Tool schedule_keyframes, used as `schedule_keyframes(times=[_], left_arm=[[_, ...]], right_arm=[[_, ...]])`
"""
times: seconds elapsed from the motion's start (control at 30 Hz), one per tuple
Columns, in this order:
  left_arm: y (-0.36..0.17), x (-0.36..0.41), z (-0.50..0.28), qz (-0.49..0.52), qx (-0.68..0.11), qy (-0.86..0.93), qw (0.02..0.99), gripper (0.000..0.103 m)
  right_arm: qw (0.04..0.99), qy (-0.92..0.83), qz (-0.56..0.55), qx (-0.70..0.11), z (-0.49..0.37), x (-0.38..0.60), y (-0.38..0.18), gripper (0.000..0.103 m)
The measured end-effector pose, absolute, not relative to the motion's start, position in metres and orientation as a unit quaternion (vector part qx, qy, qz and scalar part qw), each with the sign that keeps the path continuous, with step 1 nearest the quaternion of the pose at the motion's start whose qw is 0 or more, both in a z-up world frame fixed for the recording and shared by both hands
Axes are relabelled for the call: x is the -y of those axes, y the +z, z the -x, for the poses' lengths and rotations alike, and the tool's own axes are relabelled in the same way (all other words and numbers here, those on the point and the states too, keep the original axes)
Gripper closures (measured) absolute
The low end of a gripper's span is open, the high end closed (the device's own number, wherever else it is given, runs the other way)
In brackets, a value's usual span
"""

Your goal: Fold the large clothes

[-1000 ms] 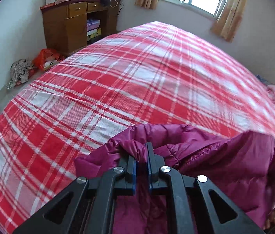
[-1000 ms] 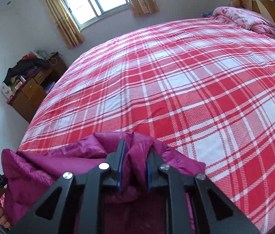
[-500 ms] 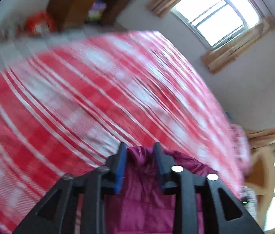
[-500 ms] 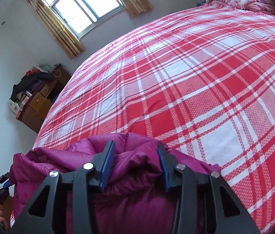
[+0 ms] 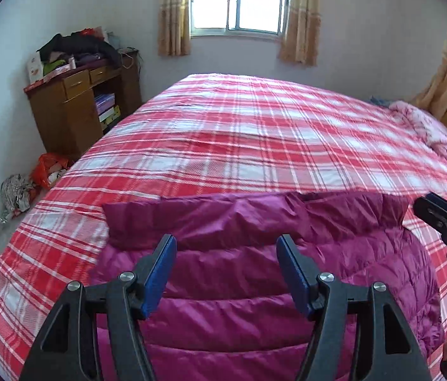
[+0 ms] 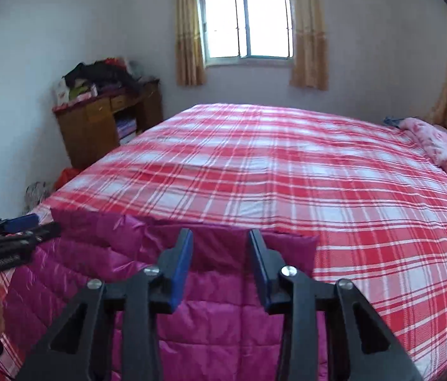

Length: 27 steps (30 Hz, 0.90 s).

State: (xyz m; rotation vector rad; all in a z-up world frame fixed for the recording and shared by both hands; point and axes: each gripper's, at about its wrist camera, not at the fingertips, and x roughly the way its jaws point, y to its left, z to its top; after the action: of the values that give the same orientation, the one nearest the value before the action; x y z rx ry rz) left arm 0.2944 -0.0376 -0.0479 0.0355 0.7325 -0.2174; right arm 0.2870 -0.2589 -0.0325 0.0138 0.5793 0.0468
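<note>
While flat on bed [image 5: 255, 133], jacket [image 5: 255, 273] lies below both tongs, ungripped.

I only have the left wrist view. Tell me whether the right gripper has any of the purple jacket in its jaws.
Observer: No. In the right wrist view the right gripper has nothing between its blue pads. The jaws stand apart and are closing, and the purple jacket lies flat on the bed beneath them.
Operator: Now report my left gripper as seen from that side.
Observer: The left gripper shows at the left edge of that view, over the jacket's left end. Its jaws are opening, with no fabric visible on the blue pad facing the camera.
</note>
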Motion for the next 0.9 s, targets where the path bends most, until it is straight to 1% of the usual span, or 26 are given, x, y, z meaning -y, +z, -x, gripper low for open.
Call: schedule_keyframes(times=[0.1, 0.17, 0.27, 0.3, 0.33, 0.43, 0.5, 0.6, 0.7, 0.8, 0.9], left_arm=[[-0.069, 0.066, -0.301, -0.064, -0.354, -0.092, 0.928, 0.037], [-0.081, 0.068, -0.313, -0.073, -0.361, -0.069, 0.927, 0.037], [-0.100, 0.058, -0.332, -0.038, -0.391, -0.065, 0.917, 0.036], [-0.107, 0.054, -0.336, -0.023, -0.396, -0.067, 0.915, 0.033], [-0.111, 0.052, -0.339, -0.012, -0.396, -0.070, 0.916, 0.032], [-0.121, 0.056, -0.340, -0.006, -0.382, -0.068, 0.922, 0.028], [-0.126, 0.058, -0.345, -0.008, -0.391, -0.063, 0.918, 0.026], [-0.131, 0.056, -0.353, 0.007, -0.406, -0.068, 0.911, 0.025], [-0.133, 0.052, -0.355, 0.021, -0.411, -0.074, 0.908, 0.025], [-0.134, 0.053, -0.354, 0.018, -0.413, -0.072, 0.908, 0.025], [-0.134, 0.055, -0.355, 0.018, -0.413, -0.075, 0.907, 0.025]], right_arm=[[0.943, 0.029, 0.009, -0.332, -0.322, 0.242, -0.065, 0.065], [0.935, 0.022, 0.005, -0.355, -0.344, 0.244, -0.086, 0.065], [0.929, 0.017, 0.005, -0.370, -0.358, 0.256, -0.113, 0.065], [0.928, 0.019, 0.000, -0.372, -0.357, 0.261, -0.117, 0.064], [0.928, 0.024, -0.013, -0.373, -0.358, 0.265, -0.122, 0.064], [0.928, 0.032, -0.044, -0.369, -0.359, 0.274, -0.128, 0.064], [0.926, 0.032, -0.042, -0.373, -0.359, 0.269, -0.126, 0.063], [0.925, 0.034, -0.046, -0.376, -0.363, 0.268, -0.127, 0.063], [0.929, 0.041, -0.086, -0.359, -0.356, 0.284, -0.121, 0.066], [0.934, -0.010, -0.104, -0.342, -0.344, 0.314, -0.110, 0.065], [0.920, -0.079, -0.091, -0.374, -0.342, 0.344, -0.121, 0.065]])
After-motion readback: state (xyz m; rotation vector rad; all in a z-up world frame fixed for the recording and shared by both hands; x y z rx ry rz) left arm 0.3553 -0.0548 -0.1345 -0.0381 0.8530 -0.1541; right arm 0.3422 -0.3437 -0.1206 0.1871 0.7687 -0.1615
